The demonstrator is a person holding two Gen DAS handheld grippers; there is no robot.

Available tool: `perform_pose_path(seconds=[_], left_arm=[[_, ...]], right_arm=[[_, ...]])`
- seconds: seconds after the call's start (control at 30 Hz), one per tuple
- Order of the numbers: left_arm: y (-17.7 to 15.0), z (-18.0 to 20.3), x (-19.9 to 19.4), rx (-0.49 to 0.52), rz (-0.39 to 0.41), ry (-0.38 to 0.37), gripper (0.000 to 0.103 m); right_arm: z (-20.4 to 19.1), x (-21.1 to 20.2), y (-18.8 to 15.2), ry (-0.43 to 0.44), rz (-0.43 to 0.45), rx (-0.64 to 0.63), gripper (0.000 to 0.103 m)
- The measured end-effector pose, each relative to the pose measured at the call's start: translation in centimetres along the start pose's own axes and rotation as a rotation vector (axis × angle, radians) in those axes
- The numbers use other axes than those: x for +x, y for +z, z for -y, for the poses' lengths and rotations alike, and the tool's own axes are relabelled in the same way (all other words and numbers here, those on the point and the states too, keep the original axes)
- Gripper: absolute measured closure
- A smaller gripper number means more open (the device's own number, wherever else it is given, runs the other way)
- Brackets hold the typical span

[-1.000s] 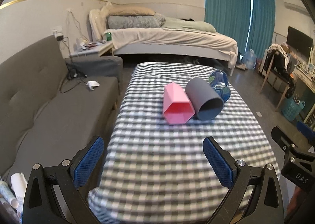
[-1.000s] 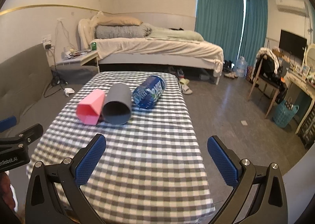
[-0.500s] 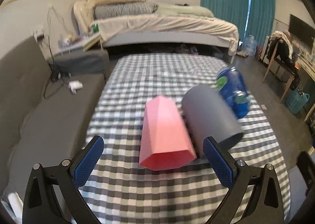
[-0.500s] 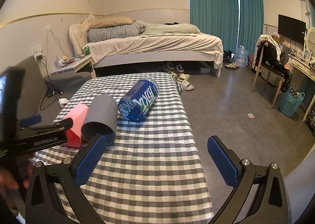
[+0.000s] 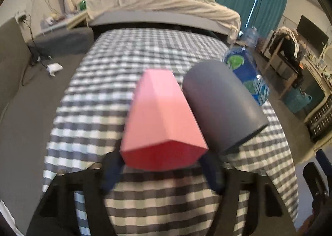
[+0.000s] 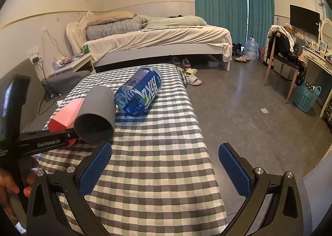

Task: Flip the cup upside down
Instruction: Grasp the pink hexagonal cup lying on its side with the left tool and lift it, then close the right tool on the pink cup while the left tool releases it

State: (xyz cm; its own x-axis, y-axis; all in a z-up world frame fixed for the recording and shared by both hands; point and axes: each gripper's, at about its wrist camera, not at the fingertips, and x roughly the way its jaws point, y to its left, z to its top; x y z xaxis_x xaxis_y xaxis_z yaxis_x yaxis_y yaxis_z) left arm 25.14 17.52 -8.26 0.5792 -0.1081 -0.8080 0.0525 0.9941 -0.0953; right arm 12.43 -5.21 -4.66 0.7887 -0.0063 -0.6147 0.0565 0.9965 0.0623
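A pink faceted cup lies on its side on the checked table, its open mouth toward me. My left gripper is at the cup's mouth end, its blue fingers on either side of the rim and partly hidden under it; whether the pads press the cup I cannot tell. In the right wrist view the pink cup shows behind the left gripper's arm. My right gripper is open and empty above the table's near part.
A grey cylindrical cup lies on its side touching the pink cup's right. A blue water bottle lies beyond it. The checked tablecloth covers the table. A grey sofa is on the left, a bed behind.
My left gripper moved forward to the pink cup and its fingers narrowed around the mouth end. The right gripper shifted slightly and stays open.
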Motion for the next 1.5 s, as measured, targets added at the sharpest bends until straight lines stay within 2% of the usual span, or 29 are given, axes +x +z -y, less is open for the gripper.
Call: perform_pose_path(seconds=[0.2,0.43,0.63,0.7,0.83,1.0,1.1,1.27,1.5], left_arm=[[-1.9,0.7,-2.1,0.02,-0.006,0.021,0.038],[-8.2,1.9,-6.6,0.006,-0.046,0.001,0.038],[-10.7,4.2,-8.6,0.042,-0.034,-0.016,0.038],[-10.9,4.5,-9.6,0.04,-0.006,-0.032,0.035],[-10.8,4.7,-11.5,0.076,0.036,-0.063,0.017],[-10.8,3.8,-13.8,0.107,0.08,-0.033,0.01],[-10.7,2.1,-14.8,0.082,0.094,-0.036,0.01],[-9.8,-1.5,-14.8,0.043,0.083,-0.004,0.009],[-8.9,-7.2,-12.7,-0.018,0.042,0.035,0.009]], right_arm=[[0.2,-1.2,0.1,-0.021,0.008,-0.006,0.0],[0.3,-4.4,-0.2,-0.042,0.027,-0.01,0.0],[0.5,-7.1,-1.5,-0.054,0.019,-0.02,0.0],[0.3,-7.9,-1.9,-0.058,0.011,-0.033,0.0],[0.3,-9.2,-2.0,-0.058,-0.001,-0.035,0.0],[-0.6,-10.5,-1.1,-0.05,-0.013,-0.029,0.0],[-2.1,-10.4,-0.4,-0.033,-0.059,-0.049,0.0],[-5.0,-8.1,0.8,0.028,-0.259,-0.053,0.0],[-8.8,-5.0,2.5,0.053,-0.36,-0.057,0.0]])
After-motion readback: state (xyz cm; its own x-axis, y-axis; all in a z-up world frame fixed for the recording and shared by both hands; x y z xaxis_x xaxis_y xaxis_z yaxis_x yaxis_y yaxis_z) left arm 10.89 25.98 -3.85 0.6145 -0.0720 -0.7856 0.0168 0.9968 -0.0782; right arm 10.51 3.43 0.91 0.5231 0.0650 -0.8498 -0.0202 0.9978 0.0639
